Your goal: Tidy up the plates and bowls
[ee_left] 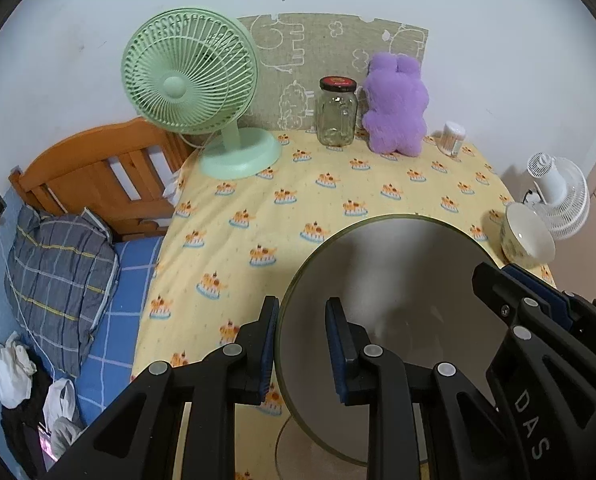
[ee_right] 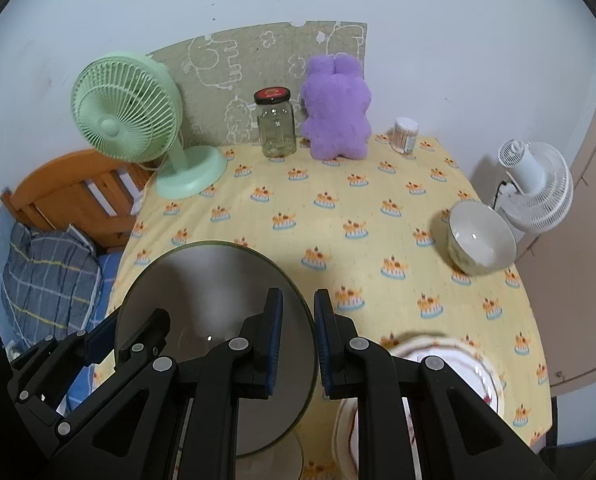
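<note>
A smoky translucent glass plate (ee_left: 398, 312) is held up above the yellow tablecloth (ee_left: 298, 208). My left gripper (ee_left: 303, 320) clamps its left rim between both fingers. My right gripper (ee_right: 298, 312) clamps its right rim (ee_right: 218, 320), one finger on each face. A cream bowl (ee_right: 481, 240) stands on the cloth at the right; it also shows in the left wrist view (ee_left: 528, 240). A white plate with a red pattern (ee_right: 458, 372) lies under my right gripper, partly hidden.
At the back of the table stand a green fan (ee_right: 130, 120), a glass jar with a dark lid (ee_right: 276, 124), a purple plush toy (ee_right: 336, 108) and a cotton-swab tub (ee_right: 405, 134). A bed (ee_left: 78, 260) is left, a white fan (ee_right: 534, 188) right.
</note>
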Tool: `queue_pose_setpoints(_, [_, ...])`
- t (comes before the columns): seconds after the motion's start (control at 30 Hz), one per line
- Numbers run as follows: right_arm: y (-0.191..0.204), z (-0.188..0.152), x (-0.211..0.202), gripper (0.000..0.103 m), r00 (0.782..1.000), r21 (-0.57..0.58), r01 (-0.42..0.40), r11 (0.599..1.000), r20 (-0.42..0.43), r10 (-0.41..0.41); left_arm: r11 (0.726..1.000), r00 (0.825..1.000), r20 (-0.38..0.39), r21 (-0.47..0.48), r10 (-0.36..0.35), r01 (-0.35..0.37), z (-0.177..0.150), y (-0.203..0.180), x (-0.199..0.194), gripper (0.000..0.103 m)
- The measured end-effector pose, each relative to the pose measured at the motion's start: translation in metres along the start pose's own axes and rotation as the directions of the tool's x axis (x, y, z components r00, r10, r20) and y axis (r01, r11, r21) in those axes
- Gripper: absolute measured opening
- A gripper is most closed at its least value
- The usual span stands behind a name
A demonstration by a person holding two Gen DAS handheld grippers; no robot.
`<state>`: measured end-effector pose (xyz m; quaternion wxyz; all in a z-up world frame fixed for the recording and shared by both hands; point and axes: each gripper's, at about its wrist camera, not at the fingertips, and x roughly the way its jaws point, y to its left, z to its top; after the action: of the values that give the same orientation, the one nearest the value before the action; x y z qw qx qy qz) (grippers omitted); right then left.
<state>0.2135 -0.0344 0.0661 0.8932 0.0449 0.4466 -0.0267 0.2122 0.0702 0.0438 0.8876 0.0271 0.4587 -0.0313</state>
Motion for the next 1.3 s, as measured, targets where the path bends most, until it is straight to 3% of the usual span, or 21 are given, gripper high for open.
queue_pose_setpoints(0.63, [0.009,-0.087,-0.012,0.02,0.997,0.018,0.042,0.999,-0.072,-0.041,0.998,0.995,-0.087,0.037,-0.042,0.046,-0.079,0.009,-0.001,0.022])
queue_pose_setpoints(1.3, [0.015,-0.106,0.013,0.02,0.99,0.002,0.032,0.999,-0.135,-0.031,0.999,0.99,-0.139,0.027,-0.018,0.022,-0.097,0.014,0.02,0.022])
